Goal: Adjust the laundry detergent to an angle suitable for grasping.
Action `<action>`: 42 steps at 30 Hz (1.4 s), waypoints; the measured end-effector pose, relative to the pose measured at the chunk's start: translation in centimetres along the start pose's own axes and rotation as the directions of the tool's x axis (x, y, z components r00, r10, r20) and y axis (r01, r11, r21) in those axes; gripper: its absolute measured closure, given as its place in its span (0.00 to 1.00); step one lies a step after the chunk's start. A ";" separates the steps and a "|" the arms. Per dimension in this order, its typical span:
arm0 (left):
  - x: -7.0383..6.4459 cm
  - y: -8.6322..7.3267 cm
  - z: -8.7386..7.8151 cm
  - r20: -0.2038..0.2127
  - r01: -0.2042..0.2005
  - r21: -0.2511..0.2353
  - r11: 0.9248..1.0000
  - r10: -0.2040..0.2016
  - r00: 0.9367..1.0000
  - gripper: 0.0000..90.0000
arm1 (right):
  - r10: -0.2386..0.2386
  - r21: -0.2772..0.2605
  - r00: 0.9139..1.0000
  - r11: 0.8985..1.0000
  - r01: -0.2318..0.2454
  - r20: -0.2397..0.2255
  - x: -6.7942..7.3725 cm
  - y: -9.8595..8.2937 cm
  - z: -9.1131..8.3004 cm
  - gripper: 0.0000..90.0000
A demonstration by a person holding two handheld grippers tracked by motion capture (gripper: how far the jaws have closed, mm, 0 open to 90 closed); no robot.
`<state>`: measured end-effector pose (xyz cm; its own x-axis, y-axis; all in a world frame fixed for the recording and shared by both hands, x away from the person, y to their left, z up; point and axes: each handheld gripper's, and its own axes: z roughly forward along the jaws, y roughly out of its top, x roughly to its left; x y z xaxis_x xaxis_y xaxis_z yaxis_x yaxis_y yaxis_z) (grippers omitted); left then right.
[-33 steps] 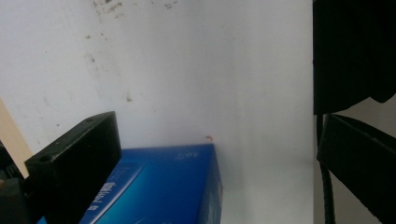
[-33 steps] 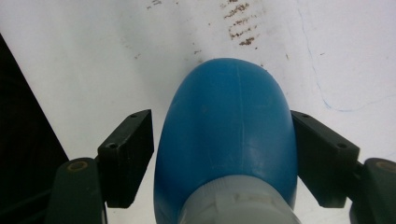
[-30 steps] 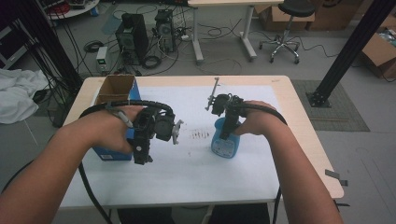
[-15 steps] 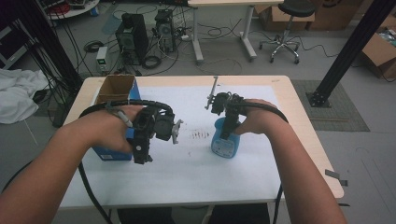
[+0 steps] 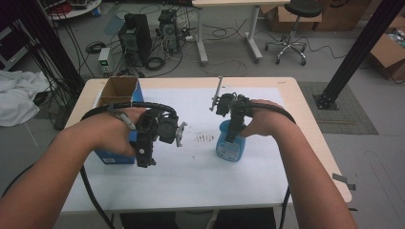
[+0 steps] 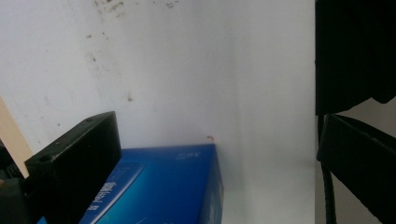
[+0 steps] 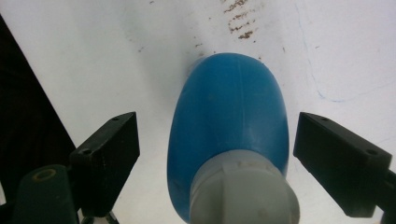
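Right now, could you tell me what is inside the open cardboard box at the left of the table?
The box stands open at the top, showing brown inner walls. Its bottom lies in shadow, so any contents cannot be made out.

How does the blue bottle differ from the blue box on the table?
The blue bottle is rounded plastic with a grey cap; the blue box is square-edged cardboard, open on top. The bottle sits between the right tool's open jaws; the box lies under the left tool. Both are blue and rest on the white table cover.
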<state>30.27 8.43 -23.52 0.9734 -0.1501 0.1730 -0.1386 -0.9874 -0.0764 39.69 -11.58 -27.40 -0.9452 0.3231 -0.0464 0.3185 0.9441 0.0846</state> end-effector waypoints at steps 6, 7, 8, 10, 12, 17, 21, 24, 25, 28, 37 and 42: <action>0.0 0.0 0.0 -0.001 0.000 -0.003 1.000 0.000 1.000 0.00 | 0.002 0.005 1.000 1.000 -0.002 0.000 0.0 -0.1 -0.3 0.13; 0.0 0.0 0.0 -0.001 0.000 -0.003 1.000 0.000 1.000 0.00 | 0.002 0.007 1.000 1.000 -0.002 0.001 0.0 -0.1 -0.4 0.13; 0.0 0.0 -0.1 -0.001 0.001 -0.001 1.000 -0.001 1.000 0.00 | 0.005 0.004 1.000 1.000 -0.005 0.002 0.1 -0.2 -0.4 0.13; 0.0 0.0 -0.1 0.000 0.001 0.000 1.000 -0.001 1.000 0.00 | 0.006 -0.002 1.000 1.000 -0.006 0.003 0.1 -0.2 -0.6 0.12; 0.0 0.0 -0.1 0.000 0.001 0.000 1.000 -0.001 1.000 0.00 | 0.006 -0.006 1.000 1.000 -0.006 0.000 0.1 -0.3 -0.7 0.10; 0.0 0.1 -0.1 -0.002 0.002 -0.003 1.000 -0.002 1.000 0.00 | 0.009 -0.008 1.000 1.000 -0.009 0.002 0.1 -0.6 -1.2 0.07; 0.1 0.1 -0.2 -0.002 0.003 -0.002 1.000 -0.003 1.000 0.00 | 0.020 -0.008 1.000 1.000 -0.020 0.016 0.0 -0.9 -1.8 0.03; 0.1 0.2 -0.2 -0.001 -0.002 -0.001 1.000 0.002 1.000 0.00 | 0.023 -0.011 1.000 1.000 -0.022 0.014 0.0 -1.2 -2.2 0.01; 0.1 0.2 -0.2 -0.001 -0.002 -0.001 1.000 0.002 1.000 0.00 | 0.030 -0.011 0.999 1.000 -0.030 0.014 0.0 -1.3 -2.2 0.01; 0.1 0.2 -0.2 -0.001 0.003 -0.002 1.000 -0.003 1.000 0.00 | 0.039 -0.008 0.999 0.999 -0.039 0.018 0.0 -1.7 -2.6 0.00; 0.3 0.4 -0.3 0.003 0.000 0.002 1.000 0.000 1.000 0.00 | 0.069 -0.024 0.997 0.997 -0.068 0.028 -0.3 -3.7 -3.7 0.00; 0.5 0.6 -0.5 0.004 0.001 -0.001 1.000 -0.001 1.000 0.00 | 0.065 -0.025 0.998 0.998 -0.064 0.026 -0.3 -4.8 -4.6 0.00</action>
<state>30.62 7.74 -22.99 0.9742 -0.1490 0.1695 -0.1379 -0.9876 -0.0755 38.18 -16.49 -23.24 -0.9205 0.3851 -0.0664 0.3766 0.9195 0.1124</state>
